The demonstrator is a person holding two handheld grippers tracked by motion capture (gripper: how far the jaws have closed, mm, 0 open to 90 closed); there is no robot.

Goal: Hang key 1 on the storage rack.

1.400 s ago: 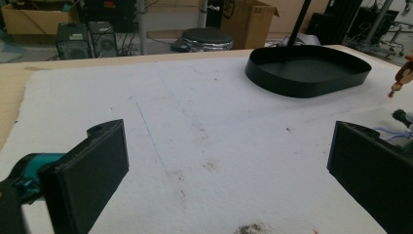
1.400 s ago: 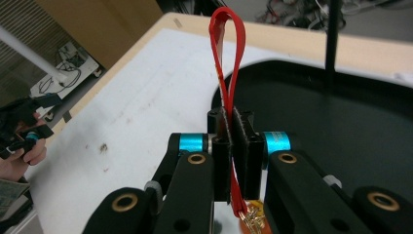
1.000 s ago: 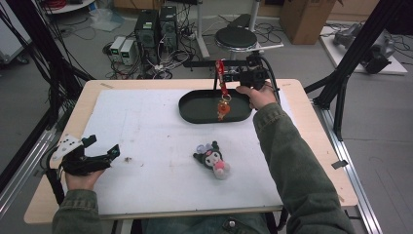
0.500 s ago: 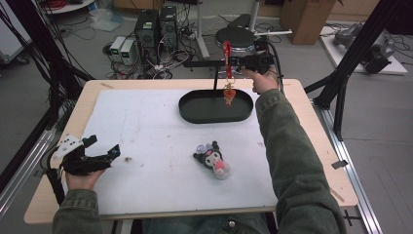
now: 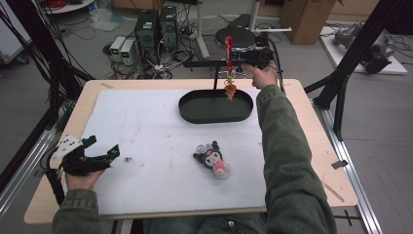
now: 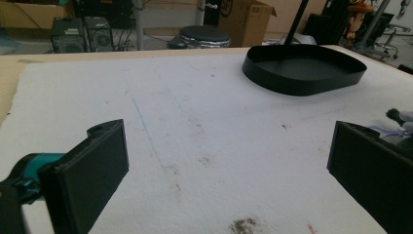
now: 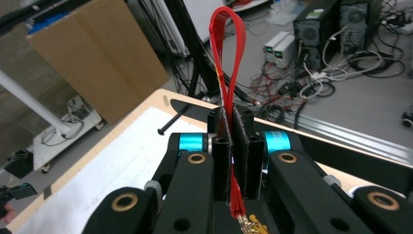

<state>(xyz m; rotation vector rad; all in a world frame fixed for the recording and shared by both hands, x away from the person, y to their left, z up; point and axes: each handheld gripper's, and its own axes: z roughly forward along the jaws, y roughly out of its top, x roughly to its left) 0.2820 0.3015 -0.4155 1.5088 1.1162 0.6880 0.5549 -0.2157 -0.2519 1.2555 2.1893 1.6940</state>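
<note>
Hanging straight down from the right gripper [image 5: 233, 54], whose jaws clamp its red strap, the charm [image 5: 230, 89] dangles over the black tray [image 5: 195, 108] at upper centre, just right of the stand's post [image 5: 215, 78].

Glossy red ribbon loop [image 7: 225, 53], matt black tray [image 5: 215, 106], stained white mat [image 5: 146, 146]

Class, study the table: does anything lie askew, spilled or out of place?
One thing: the plush toy lies tipped on its side on the white mat, away from the black tray. A few small dirt marks stain the mat. Nothing looks spilled or broken.
</note>
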